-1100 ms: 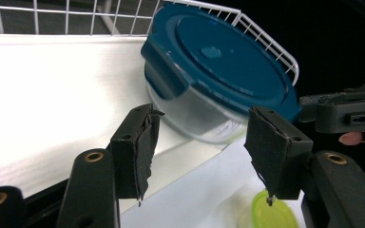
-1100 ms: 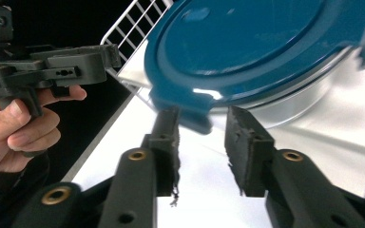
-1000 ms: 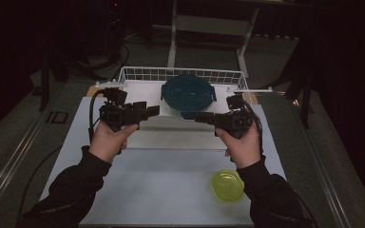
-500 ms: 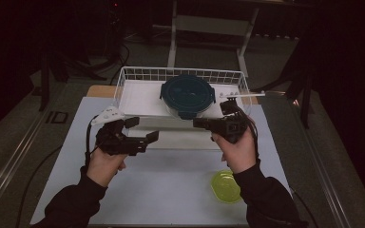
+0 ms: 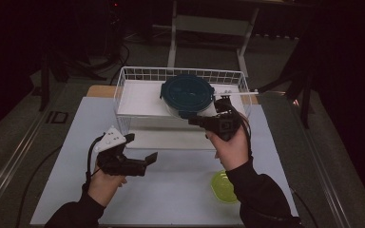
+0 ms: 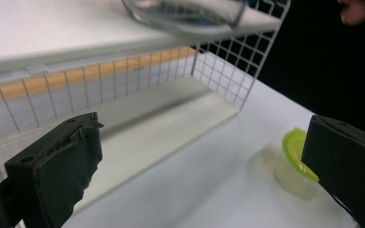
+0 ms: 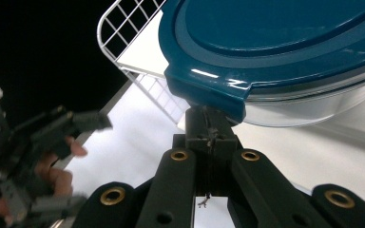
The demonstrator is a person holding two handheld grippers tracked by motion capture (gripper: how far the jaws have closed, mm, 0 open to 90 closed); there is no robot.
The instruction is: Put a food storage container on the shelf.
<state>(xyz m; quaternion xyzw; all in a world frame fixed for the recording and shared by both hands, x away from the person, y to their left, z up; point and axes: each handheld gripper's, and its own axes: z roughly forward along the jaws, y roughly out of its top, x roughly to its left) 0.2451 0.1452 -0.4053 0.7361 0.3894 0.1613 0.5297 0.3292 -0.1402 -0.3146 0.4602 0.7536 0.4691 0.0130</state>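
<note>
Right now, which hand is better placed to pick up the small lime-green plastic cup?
Probably left: the left gripper is open, and the lime-green cup shows between its jaws, while the right gripper is shut at the blue-lidded glass container.

Table: white top
On it: white wire basket at the back, small green cup near the front right

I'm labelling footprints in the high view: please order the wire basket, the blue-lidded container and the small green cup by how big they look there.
1. Wire basket, largest by far.
2. Blue-lidded container, sitting in the basket.
3. Small green cup, smallest, though it sits nearer the camera and the right sleeve partly hides it.
</note>
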